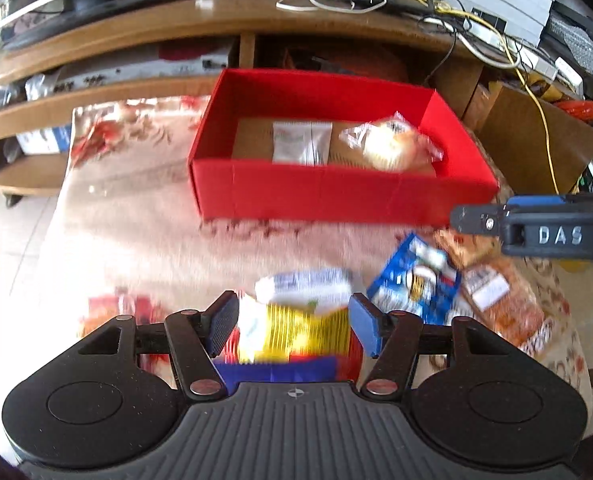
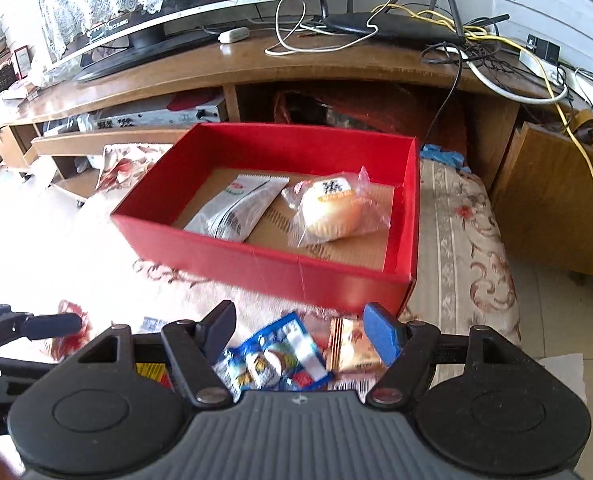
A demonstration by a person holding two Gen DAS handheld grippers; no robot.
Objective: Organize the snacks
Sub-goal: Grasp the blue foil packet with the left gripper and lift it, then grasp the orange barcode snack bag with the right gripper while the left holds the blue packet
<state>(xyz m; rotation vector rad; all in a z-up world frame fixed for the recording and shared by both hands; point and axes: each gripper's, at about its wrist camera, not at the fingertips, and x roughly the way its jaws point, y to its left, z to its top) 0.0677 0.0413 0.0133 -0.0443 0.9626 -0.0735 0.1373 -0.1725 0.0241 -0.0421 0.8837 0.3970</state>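
Both grippers' fingers stand spread: the left gripper straddles a yellow packet unpinched, the right gripper hovers over a blue packet, both before the red box. Crowded packets risk a double grab.

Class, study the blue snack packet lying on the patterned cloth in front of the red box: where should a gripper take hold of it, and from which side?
Probably from above, across the narrow width of the blue snack packet. It lies flat on the patterned cloth, so only its thin long edges give the pads something to pinch.
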